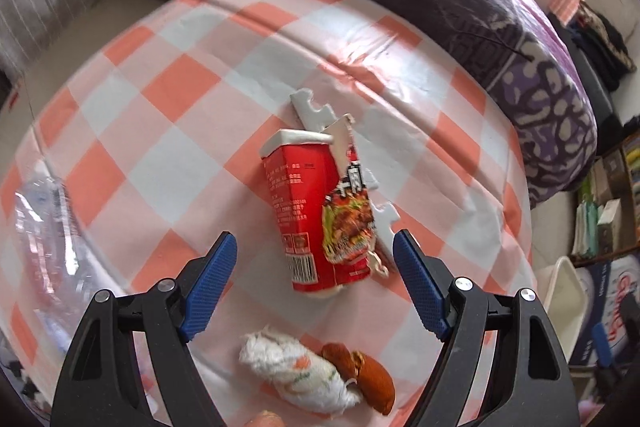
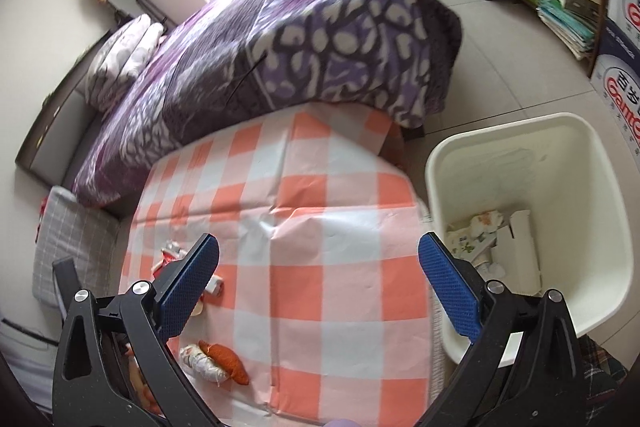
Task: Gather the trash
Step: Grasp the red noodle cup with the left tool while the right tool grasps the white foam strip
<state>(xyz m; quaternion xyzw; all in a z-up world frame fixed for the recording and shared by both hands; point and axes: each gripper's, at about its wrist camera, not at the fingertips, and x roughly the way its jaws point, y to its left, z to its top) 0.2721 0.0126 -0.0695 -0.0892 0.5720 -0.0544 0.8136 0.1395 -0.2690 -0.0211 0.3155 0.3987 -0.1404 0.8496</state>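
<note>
While my left gripper [image 1: 315, 247] hangs released over the red carton [image 1: 316, 211], nothing is pinched between its ribbed blue pads. My right gripper [image 2: 319, 259] gapes too, above bare checked cloth [image 2: 304, 227] on the counter. A crumpled tissue [image 1: 296, 373] and orange scrap [image 1: 370, 375] lie nearby. Beside the counter's edge stands a smooth white bin [image 2: 600, 211] holding trash; a bed [image 2: 304, 39] borders the far side.

Checked table [image 1: 192, 75]: red carton [image 1: 316, 211], tissue wad [image 1: 296, 375]
</note>
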